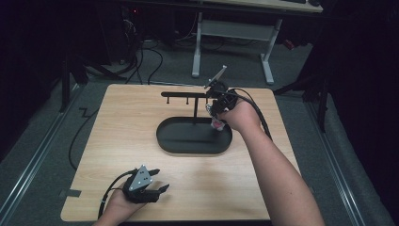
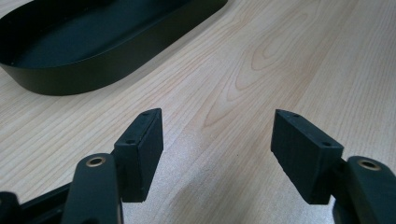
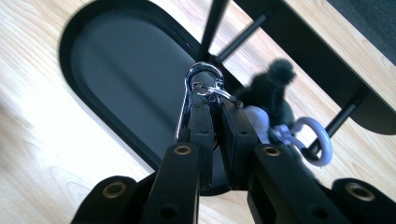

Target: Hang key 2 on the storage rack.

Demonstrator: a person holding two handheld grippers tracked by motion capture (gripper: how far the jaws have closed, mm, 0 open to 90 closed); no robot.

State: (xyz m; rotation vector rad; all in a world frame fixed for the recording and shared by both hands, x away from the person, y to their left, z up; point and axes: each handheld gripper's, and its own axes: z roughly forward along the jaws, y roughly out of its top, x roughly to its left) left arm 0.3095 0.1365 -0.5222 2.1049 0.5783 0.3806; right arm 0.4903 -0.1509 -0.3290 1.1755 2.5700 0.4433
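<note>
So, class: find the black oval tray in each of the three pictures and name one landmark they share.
High view: the tray lies mid-table, under the hanging rack.
Left gripper view: its wall curves across the upper left.
Right gripper view: its floor lies behind the tongs.
Shared landmark: the light wooden table.

Your oval tray sits on the table at about its middle, and the hanging stand rises from the tray's far side, its crossbar reaching left. Your right gripper hangs above the tray's right end, just beside the stand, with a keychain between its jaws. Your left gripper rests near the table's front edge, well left of and before the tray.
</note>
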